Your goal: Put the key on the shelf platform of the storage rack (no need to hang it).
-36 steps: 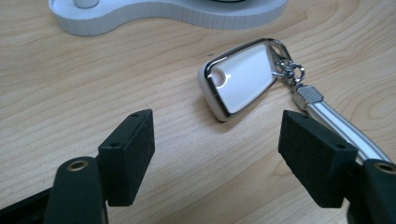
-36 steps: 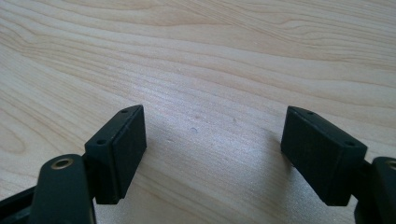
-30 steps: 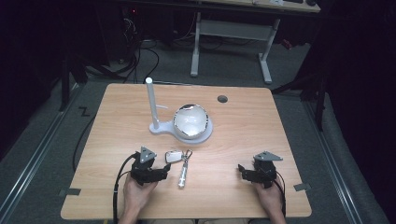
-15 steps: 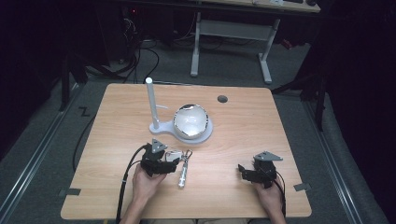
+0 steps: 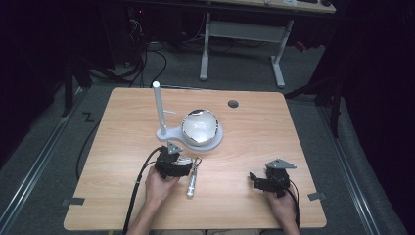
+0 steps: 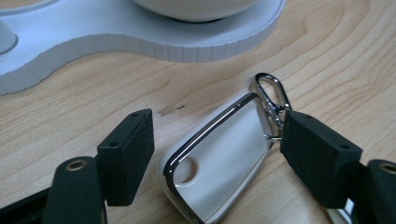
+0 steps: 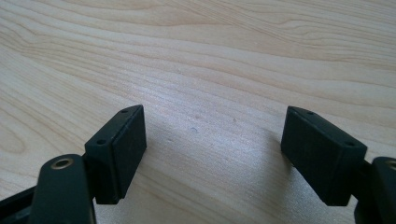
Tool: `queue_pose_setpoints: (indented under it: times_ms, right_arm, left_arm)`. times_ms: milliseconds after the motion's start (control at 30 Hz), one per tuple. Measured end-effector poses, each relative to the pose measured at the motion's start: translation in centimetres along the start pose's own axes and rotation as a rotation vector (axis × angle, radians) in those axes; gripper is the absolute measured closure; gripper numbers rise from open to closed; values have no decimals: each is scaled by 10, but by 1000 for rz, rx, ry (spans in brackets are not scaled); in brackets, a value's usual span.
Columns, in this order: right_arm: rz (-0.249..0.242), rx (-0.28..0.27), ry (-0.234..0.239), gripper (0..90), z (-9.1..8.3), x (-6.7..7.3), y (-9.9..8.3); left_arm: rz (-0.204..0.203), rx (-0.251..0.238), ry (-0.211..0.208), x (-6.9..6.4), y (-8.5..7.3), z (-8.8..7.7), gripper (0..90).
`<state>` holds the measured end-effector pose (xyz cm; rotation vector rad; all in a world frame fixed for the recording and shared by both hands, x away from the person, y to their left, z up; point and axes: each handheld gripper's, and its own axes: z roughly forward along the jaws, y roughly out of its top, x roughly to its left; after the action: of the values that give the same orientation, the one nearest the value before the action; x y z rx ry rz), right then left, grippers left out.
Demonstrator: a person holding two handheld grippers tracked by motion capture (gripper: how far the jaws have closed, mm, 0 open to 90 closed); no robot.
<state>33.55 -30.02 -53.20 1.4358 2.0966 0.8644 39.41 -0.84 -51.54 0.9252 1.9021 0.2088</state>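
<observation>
A white key fob (image 6: 224,163) with a chrome rim lies flat on the wooden table, a silver carabiner clip (image 6: 270,95) at its far end. My left gripper (image 6: 219,156) is open, one jaw on each side of the fob and clear of it. In the high view the left gripper (image 5: 182,165) sits just in front of the white stand (image 5: 169,133), and the fob (image 5: 186,160) shows at its jaws. A silver cylinder (image 5: 191,185) hangs off the clip toward me. My right gripper (image 5: 258,180) rests open at the front right, over bare wood (image 7: 212,154).
The white stand carries an upright post (image 5: 157,105) and a shiny round bowl (image 5: 199,126) right behind the fob. A dark round hole (image 5: 233,104) sits near the table's far edge. A black cable (image 5: 139,183) trails from the left gripper to the front edge.
My left gripper has moved forward and right until its jaws straddle the key fob. The right gripper has stayed where it was.
</observation>
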Motion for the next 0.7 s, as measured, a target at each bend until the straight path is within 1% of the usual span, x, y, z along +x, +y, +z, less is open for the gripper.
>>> queue_pose_setpoints:
  times_ms: [33,67,133,167,233,267,300,367,400,433,467,500,567,633,700]
  right_arm:
    - [-2,0,0,226,0,0,0]
    - [-2,0,0,226,0,0,0]
    - [-2,0,0,226,0,0,0]
    - [-2,0,0,226,0,0,0]
    - [-2,0,1,226,0,0,0]
    - [-2,0,1,226,0,0,0]
    - [-2,0,1,227,0,0,0]
    - [-3,0,1,226,0,0,0]
    - [-2,0,2,226,0,0,0]
    - [-3,0,1,226,0,0,0]
    - [-3,0,2,226,0,0,0]
    - [-3,0,2,226,0,0,0]
    - [-3,0,1,227,0,0,0]
    - [-3,0,1,227,0,0,0]
    - [-3,0,2,227,0,0,0]
  left_arm:
    - [0,0,0,0,0,0,267]
    - [10,3,-5,1,0,1,267]
    - [14,6,2,2,-1,2,283]
    - [29,3,4,3,-3,2,298]
    - [39,16,12,5,-4,3,330]
    - [49,20,14,5,-6,3,327]
    - [75,9,11,7,-9,3,330]
    - [68,8,12,6,-9,3,337]
    - [57,12,8,6,-8,1,363]
    - [51,11,3,7,-7,1,425]
    - [51,11,3,7,-7,1,463]
    - [48,4,-4,8,-7,0,463]
    - [17,5,-13,10,-4,-1,492]
    - [15,7,-19,11,-3,-2,508]
    - [5,9,-17,11,-3,-3,513]
